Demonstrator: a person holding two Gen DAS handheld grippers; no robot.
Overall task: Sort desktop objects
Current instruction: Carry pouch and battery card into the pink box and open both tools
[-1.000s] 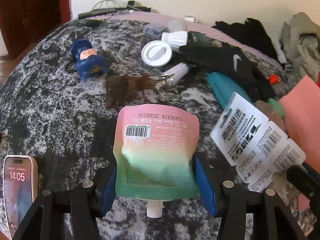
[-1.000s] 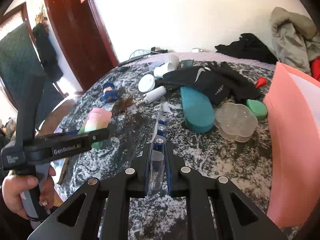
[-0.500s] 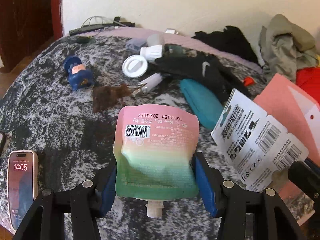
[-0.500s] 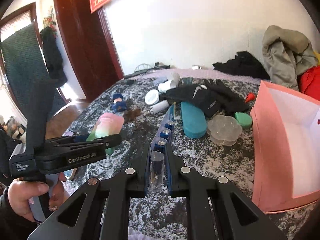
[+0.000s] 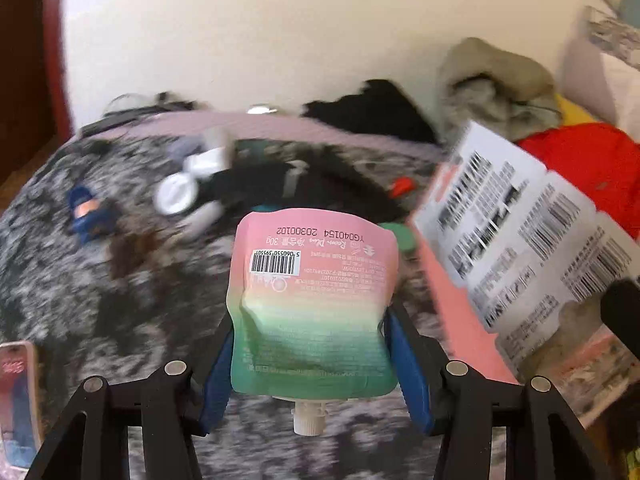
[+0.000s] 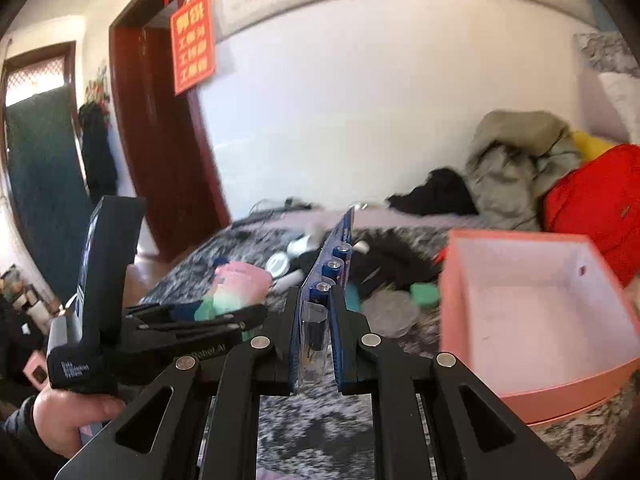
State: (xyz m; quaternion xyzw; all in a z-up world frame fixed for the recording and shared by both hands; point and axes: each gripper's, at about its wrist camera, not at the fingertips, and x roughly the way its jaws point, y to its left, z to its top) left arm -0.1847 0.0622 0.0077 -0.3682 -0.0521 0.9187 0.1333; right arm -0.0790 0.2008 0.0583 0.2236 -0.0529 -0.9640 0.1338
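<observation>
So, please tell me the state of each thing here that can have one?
pouch: capped, held in left gripper
battery pack: sealed, held edge-on in right gripper
pink box: open, empty as far as seen
phone: screen lit

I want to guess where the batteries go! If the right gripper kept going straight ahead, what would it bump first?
Probably the black gloves past the battery pack tip; the pink box lies off to its right. Depth is unclear.
</observation>
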